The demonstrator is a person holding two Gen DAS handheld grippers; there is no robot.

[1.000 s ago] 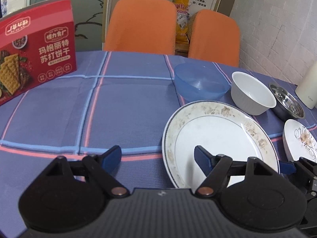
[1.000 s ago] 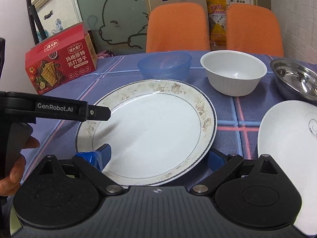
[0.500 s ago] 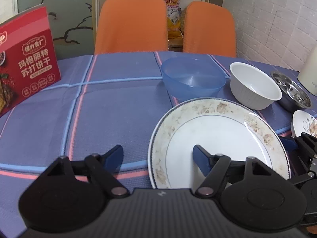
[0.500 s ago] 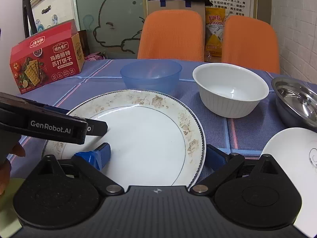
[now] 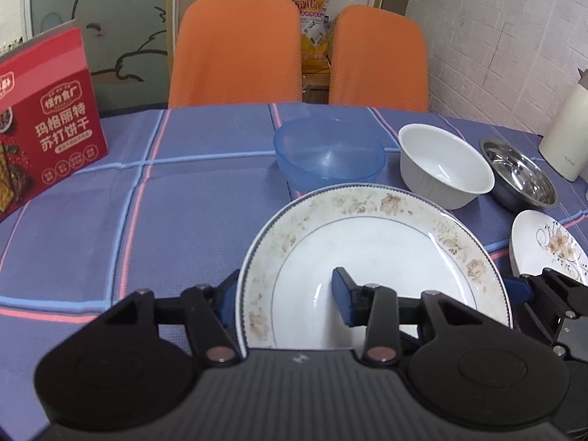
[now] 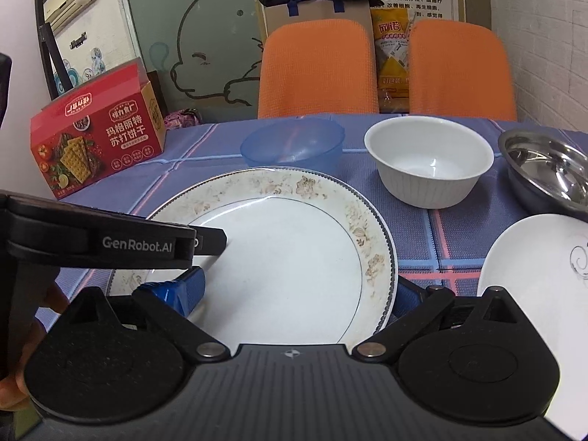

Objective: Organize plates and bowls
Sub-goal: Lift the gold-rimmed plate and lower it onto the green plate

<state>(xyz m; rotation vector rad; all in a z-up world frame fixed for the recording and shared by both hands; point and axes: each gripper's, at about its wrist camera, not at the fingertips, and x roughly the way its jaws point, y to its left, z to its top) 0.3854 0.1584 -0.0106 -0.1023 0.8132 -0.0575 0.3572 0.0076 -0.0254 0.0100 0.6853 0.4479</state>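
A large white plate [image 5: 386, 257] with a brown floral rim lies nearest me on the blue checked tablecloth [image 5: 191, 213]. My left gripper [image 5: 284, 301] is open and straddles the plate's left rim, one finger outside it and one over the plate. My right gripper [image 6: 294, 290] is open too, with one finger over the plate [image 6: 286, 250] and the other just outside the right rim. Behind the plate stand a blue plastic bowl [image 5: 329, 154], a white bowl [image 5: 444, 169] and a steel bowl [image 5: 522, 176]. A small flowered plate [image 5: 544, 250] lies at the right.
A red cracker box [image 5: 47, 117] stands at the left of the table. Two orange chairs [image 5: 235, 51] are pushed up to the far edge. A cream jug [image 5: 566, 128] stands at the far right. A hand [image 6: 22, 386] holds the left gripper's handle.
Both grippers have moved in on the large plate. The left one shifted right until the plate's left rim came between its fingers, and its fingers now stand somewhat closer together.
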